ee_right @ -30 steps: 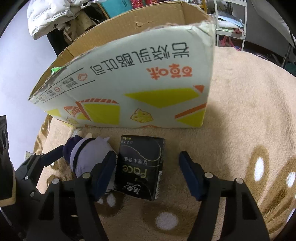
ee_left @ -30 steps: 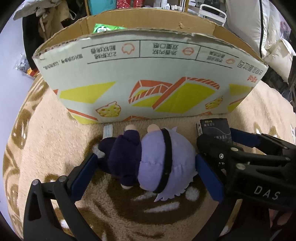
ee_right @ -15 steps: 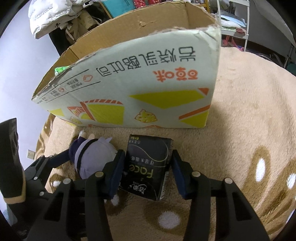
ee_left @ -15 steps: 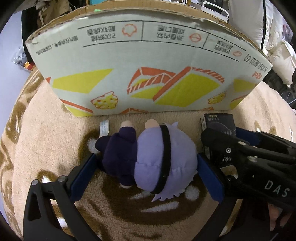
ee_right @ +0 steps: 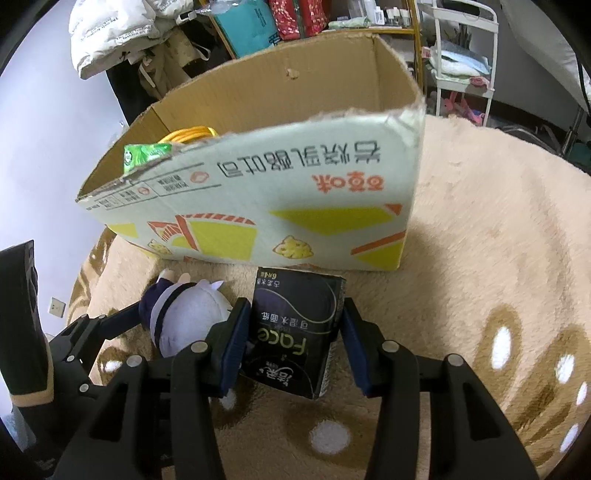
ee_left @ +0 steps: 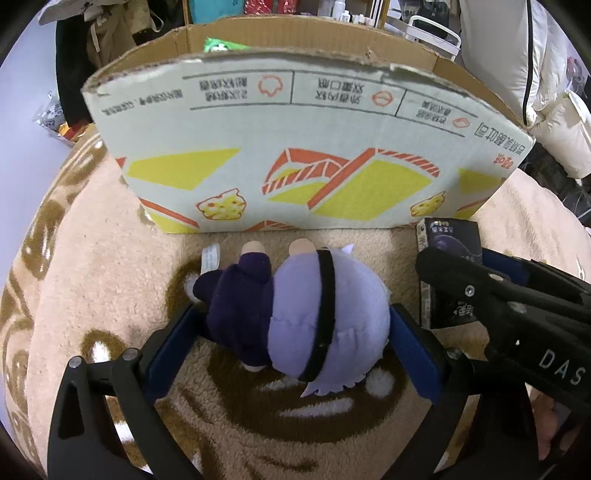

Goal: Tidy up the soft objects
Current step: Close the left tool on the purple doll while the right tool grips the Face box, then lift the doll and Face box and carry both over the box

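Note:
A plush doll (ee_left: 295, 306) with a lilac head and dark navy body lies on the beige rug (ee_left: 92, 277) in front of the cardboard box (ee_left: 295, 147). My left gripper (ee_left: 293, 314) straddles it. Its jaws are closing, the blue pads at the doll's two sides without squeezing it. To the doll's right, my right gripper (ee_right: 295, 306) is shut on a black tissue pack (ee_right: 295, 332), one pad on each side. The right wrist view also shows the doll (ee_right: 188, 314) just left of the pack, and the open box (ee_right: 258, 192) behind both.
Inside the box lie a green packet (ee_right: 144, 155) and a yellow cable (ee_right: 192, 133). Behind it are a white padded jacket (ee_right: 110, 29), shelves and a white cart (ee_right: 461, 55). White pillows (ee_left: 554, 92) lie at the right. The rug (ee_right: 498, 240) spreads to the right of the box.
My right gripper's jaws came together onto the black tissue pack and stay on it. The left jaws narrowed slightly around the doll, which has not moved.

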{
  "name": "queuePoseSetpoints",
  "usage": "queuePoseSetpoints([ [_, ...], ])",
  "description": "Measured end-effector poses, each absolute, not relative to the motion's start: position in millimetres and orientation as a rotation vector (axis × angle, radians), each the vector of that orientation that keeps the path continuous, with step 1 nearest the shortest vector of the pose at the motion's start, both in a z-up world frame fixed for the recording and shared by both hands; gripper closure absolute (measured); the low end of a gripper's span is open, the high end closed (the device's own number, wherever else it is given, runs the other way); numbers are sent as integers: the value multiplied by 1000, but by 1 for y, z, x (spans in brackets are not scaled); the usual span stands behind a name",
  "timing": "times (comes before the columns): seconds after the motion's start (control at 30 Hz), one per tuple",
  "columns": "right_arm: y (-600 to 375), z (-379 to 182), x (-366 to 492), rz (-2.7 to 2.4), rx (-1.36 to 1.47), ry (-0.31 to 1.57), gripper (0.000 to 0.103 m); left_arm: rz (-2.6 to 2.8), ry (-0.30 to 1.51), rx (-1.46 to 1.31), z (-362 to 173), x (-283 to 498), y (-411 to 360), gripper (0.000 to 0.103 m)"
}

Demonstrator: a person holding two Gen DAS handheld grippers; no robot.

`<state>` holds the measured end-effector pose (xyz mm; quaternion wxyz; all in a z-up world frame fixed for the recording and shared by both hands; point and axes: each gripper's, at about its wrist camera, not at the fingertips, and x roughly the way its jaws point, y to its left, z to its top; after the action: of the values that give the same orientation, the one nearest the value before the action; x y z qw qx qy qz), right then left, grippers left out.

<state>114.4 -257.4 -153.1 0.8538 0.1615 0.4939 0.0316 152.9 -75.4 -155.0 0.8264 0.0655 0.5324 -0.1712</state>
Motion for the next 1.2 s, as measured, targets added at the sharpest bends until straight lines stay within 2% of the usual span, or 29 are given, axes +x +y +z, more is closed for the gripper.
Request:
queuePoseSetpoints([
  [0.5, -259, -112, 85, 70, 297, 917, 51, -301, 993, 144, -107, 113, -62, 4],
  [0.83, -268, -72, 60, 102, 337, 785, 51, -276, 781, 125, -58, 90, -61, 4],
  [1.2, -270, -22, 57, 93, 256, 605, 52, -256, 462, 178, 7, 59, -53, 4],
])
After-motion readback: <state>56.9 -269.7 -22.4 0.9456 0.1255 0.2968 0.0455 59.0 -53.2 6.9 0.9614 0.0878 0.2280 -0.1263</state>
